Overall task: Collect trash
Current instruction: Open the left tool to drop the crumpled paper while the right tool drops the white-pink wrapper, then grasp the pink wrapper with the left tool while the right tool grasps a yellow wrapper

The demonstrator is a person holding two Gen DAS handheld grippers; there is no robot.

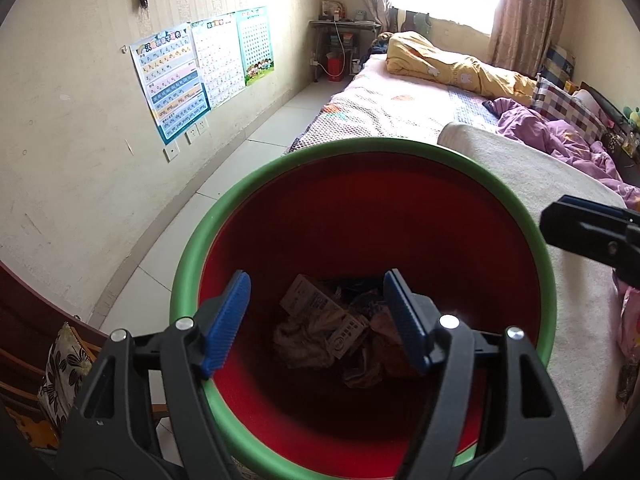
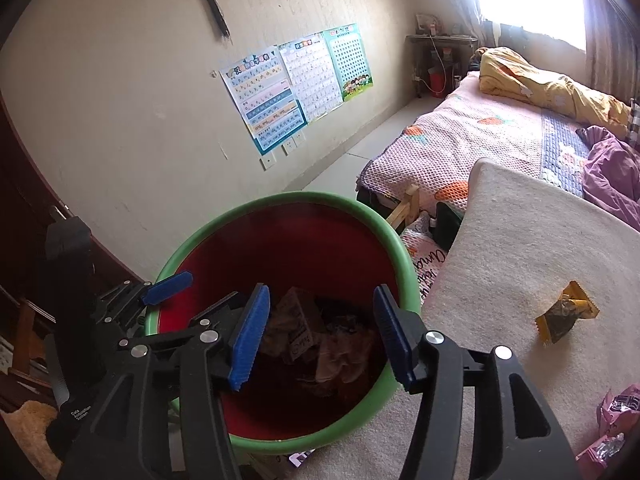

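A red bin with a green rim (image 1: 360, 148) (image 2: 192, 240) stands beside the cream-covered table (image 2: 520, 248). Crumpled paper and a small carton (image 1: 320, 320) (image 2: 296, 320) lie in its bottom. My left gripper (image 1: 318, 320) is open and empty above the bin mouth; it also shows in the right wrist view (image 2: 168, 288). My right gripper (image 2: 316, 328) is open and empty over the bin's right side; its tip shows in the left wrist view (image 1: 592, 232). A yellow wrapper (image 2: 566, 314) and pink wrappers (image 2: 616, 412) lie on the table.
A bed (image 1: 400, 100) with pink cover, yellow quilt (image 1: 452, 64) and purple bedding (image 1: 560, 136) stands behind. Posters (image 1: 180, 76) hang on the left wall. A wooden chair with a patterned cushion (image 1: 64, 364) stands at lower left. A pink bag (image 1: 628, 320) lies at the table's right edge.
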